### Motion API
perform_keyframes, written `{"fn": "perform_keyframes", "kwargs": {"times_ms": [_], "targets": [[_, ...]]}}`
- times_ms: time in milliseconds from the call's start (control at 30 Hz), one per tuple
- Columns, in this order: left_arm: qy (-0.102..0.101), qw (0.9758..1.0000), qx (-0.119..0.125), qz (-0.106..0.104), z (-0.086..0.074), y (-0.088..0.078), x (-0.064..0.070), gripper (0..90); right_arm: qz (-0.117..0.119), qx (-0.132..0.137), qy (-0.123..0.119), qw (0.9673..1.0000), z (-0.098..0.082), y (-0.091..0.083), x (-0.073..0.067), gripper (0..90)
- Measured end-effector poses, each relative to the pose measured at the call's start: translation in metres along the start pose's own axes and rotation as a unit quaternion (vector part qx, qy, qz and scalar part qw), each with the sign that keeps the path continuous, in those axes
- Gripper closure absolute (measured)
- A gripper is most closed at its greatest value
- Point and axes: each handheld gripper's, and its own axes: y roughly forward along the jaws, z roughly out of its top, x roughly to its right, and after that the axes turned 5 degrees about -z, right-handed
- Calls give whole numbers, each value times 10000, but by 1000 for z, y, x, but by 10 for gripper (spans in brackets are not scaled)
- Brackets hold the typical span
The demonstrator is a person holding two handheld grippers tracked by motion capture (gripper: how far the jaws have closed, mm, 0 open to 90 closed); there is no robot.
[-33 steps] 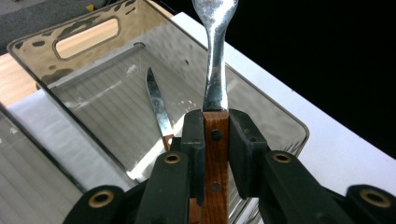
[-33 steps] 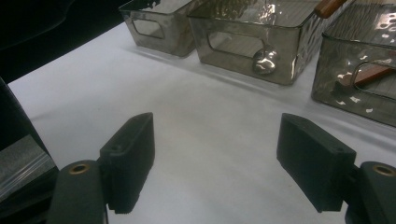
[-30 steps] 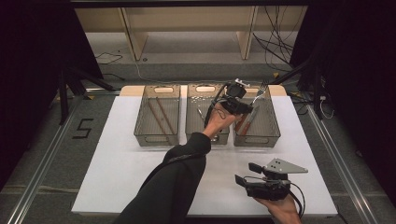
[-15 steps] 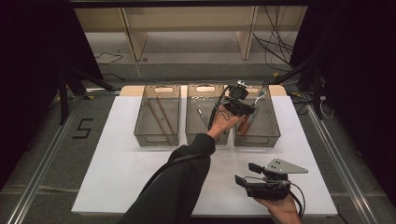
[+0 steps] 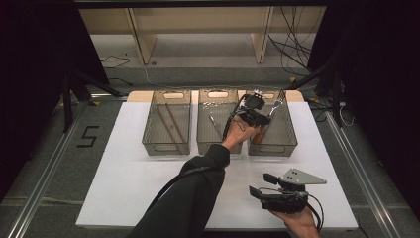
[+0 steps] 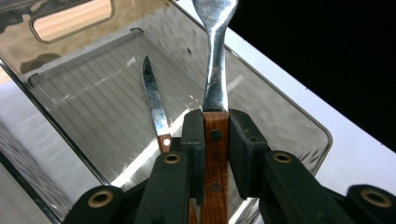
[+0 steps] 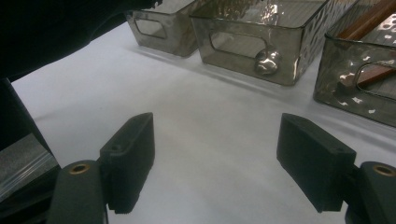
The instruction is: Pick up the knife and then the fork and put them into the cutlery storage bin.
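Fork with a shiny metal head and a brown wooden handle [image 6: 215, 140]: that is the thing being moved, and it is clamped by its handle between the black jaws of the left gripper [image 5: 257, 115], standing tilted over the right-hand see-through grey plastic bin [image 5: 286, 130]. Since a second ago the left hand has hardly moved; it has stayed over that same bin with the fork head poking up toward the far rim, and the jaws have kept their squeeze on the handle. To me that means the fork has not been let go yet, and the drop into the bin is the step that comes next. In the left gripper view, a small knife with a thin metal blade and a wooden handle [image 6: 155, 109] already lies on the floor of this bin, just beside the jaws. The middle bin [image 5: 218, 124] holds a thin silvery piece of cutlery, too small to tell what kind. The left bin [image 5: 166, 124] holds long brown wooden sticks [image 5: 168, 121], maybe chopsticks. The right gripper [image 5: 267, 188] rests low over the white table sheet [image 5: 124, 188], well apart from the bins, with its jaws wide apart and nothing between them.
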Motion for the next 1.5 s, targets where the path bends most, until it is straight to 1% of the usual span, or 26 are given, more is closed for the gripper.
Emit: {"fn": "perform_keyframes", "kwargs": {"times_ms": [133, 233, 267, 300, 333, 433, 533, 633, 700, 733, 800, 833, 933, 1000, 1033, 1133, 1267, 1333, 1500], "targets": [[-89, 9999, -55, 30, -2, 3, -1, 763, 2, -7, -1, 10000, 0, 0, 0, 286], [-83, 9999, -123, 70, -2, 4, -2, 756, 3, 0, 2, 10000, 0, 0, 0, 285], [-154, 9998, -97, 90, -2, 5, -2, 752, 2, 5, 0, 10000, 0, 0, 0, 285], [-146, 9998, -103, 109, -2, 4, -2, 749, -1, 0, 2, 10000, 0, 0, 0, 286], [-166, 9998, -54, 108, -2, 2, -2, 739, -1, -4, 0, 10000, 0, 0, 0, 285], [-148, 9999, -7, 82, 1, -5, -2, 677, 0, -11, 1, 10000, 0, 0, 0, 285], [-143, 9999, 76, 54, 5, -13, 0, 645, -4, -21, 3, 10000, 0, 0, 0, 286], [-108, 9999, 100, 34, 7, -22, 0, 603, -11, -17, -2, 10000, 0, 0, 0, 285], [-131, 9998, 140, 12, 7, -28, -1, 574, -17, -21, 4, 10000, 0, 0, 0, 285], [-165, 9997, 155, -12, 7, -31, -2, 556, -18, -20, 4, 10000, 0, 0, 0, 286], [-166, 9997, 174, -82, 6, -38, -4, 496, -25, -18, 1, 10000, 0, 0, 0, 285], [-188, 9996, 181, -105, 4, -41, -4, 470, -27, -15, 0, 10000, 0, 0, 0, 285], [-122, 9998, 85, -160, -1, -51, -9, 414, -35, -22, 18, 10000, 0, 0, 0, 285], [-85, 9997, 72, -205, -5, -59, -11, 360, -51, -8, 10, 10000, 0, 0, 1, 285], [-45, 9997, 85, -225, -8, -64, -13, 351, -52, -4, 14, 10000, 0, 0, 1, 285], [-55, 9994, 210, -281, -16, -79, -19, 312, -62, -7, 28, 10000, 0, 0, 1, 285], [-71, 9986, 392, -355, -28, -99, -24, 289, -67, 1, 2, 10000, 0, 1, 0, 285], [5, 9984, 430, -380, -34, -109, -26, 279, -75, -2, 11, 10000, 0, 1, 0, 285], [37, 9973, 618, -405, -53, -133, -29, 261, -85, 16, 21, 10000, 0, 1, 0, 285]]}}
